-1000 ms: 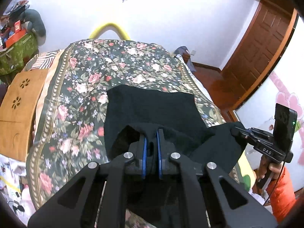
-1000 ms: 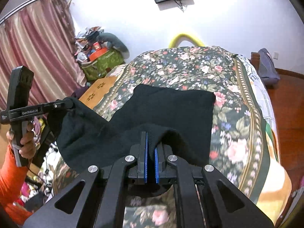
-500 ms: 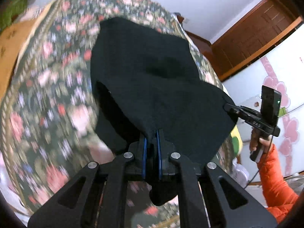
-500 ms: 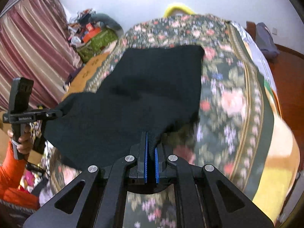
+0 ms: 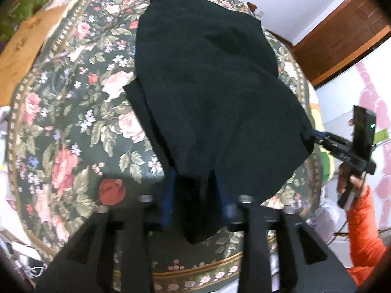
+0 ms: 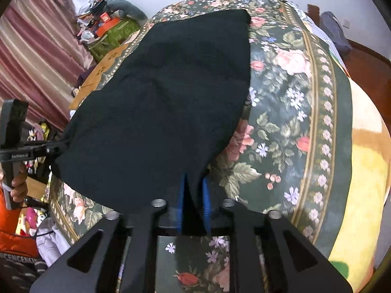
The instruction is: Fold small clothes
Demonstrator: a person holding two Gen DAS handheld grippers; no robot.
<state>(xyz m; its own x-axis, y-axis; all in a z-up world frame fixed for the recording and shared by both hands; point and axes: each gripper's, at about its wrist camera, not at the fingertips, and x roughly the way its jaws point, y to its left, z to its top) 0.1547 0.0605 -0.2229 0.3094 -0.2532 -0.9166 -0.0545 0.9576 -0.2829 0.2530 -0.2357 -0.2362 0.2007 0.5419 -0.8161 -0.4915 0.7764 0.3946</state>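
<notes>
Black knit garment (image 5: 210, 92) spread flat over a bed's floral quilt (image 5: 73, 122), soft and matte, its near edge lifted off the quilt at two corners. Left gripper (image 5: 195, 190) with blue-padded fingers parted, cloth hanging loose between them; right gripper (image 6: 193, 195) likewise spread, a fold of the garment lying between its pads, whether pinched not discernible. Beyond the garment's far left corner, a green patterned box (image 6: 110, 36) piled with orange and red items, and on the left gripper's handle (image 6: 22, 155) small white lettering, too blurred to read.
</notes>
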